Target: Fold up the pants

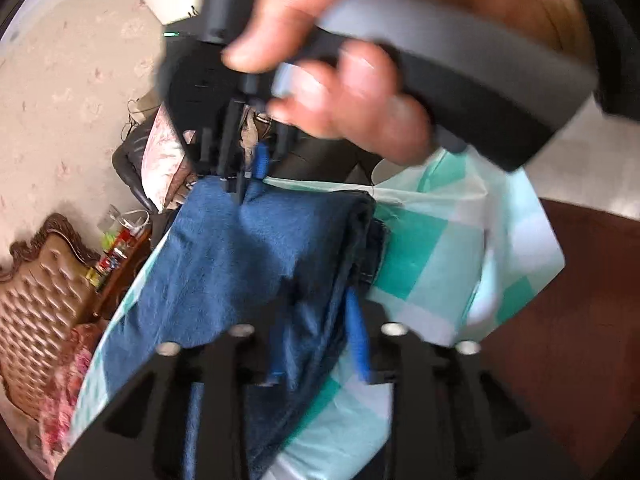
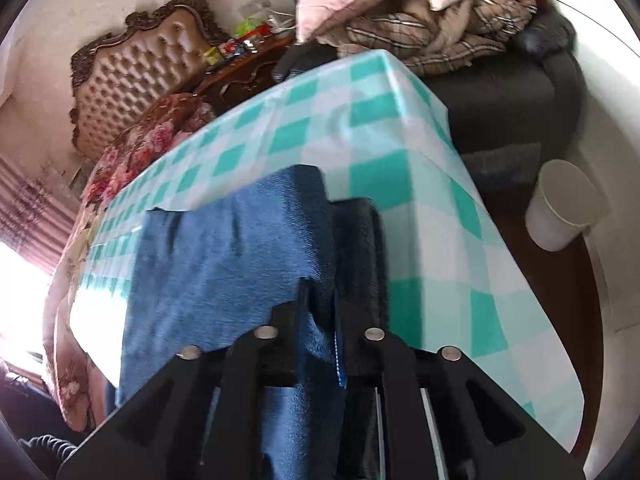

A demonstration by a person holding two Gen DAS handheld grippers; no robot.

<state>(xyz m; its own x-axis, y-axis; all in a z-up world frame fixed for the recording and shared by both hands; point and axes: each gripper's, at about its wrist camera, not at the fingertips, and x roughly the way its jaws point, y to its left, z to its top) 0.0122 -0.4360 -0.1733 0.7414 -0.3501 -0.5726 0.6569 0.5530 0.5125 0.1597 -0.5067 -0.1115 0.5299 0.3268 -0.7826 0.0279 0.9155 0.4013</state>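
Blue jeans [image 1: 240,264] lie folded on a green-and-white checked tablecloth [image 1: 432,240]. In the left wrist view my left gripper [image 1: 316,344] stands open, its blue pads [image 1: 358,336] apart, and a ridge of the denim runs loosely between them. At the far edge of the jeans a hand [image 1: 340,92] holds my right gripper [image 1: 240,184]. In the right wrist view the right gripper [image 2: 320,312] is shut on a fold of the jeans [image 2: 224,256], near their dark folded edge. The picture is blurred by motion.
The tablecloth [image 2: 360,128] drops off at its right edge. Beside it on the dark floor stands a white cup-shaped bin [image 2: 564,204]. A dark sofa [image 2: 500,92] piled with pillows and blankets is behind, with a tufted brown headboard [image 2: 132,76] and cluttered nightstand [image 2: 248,64] at left.
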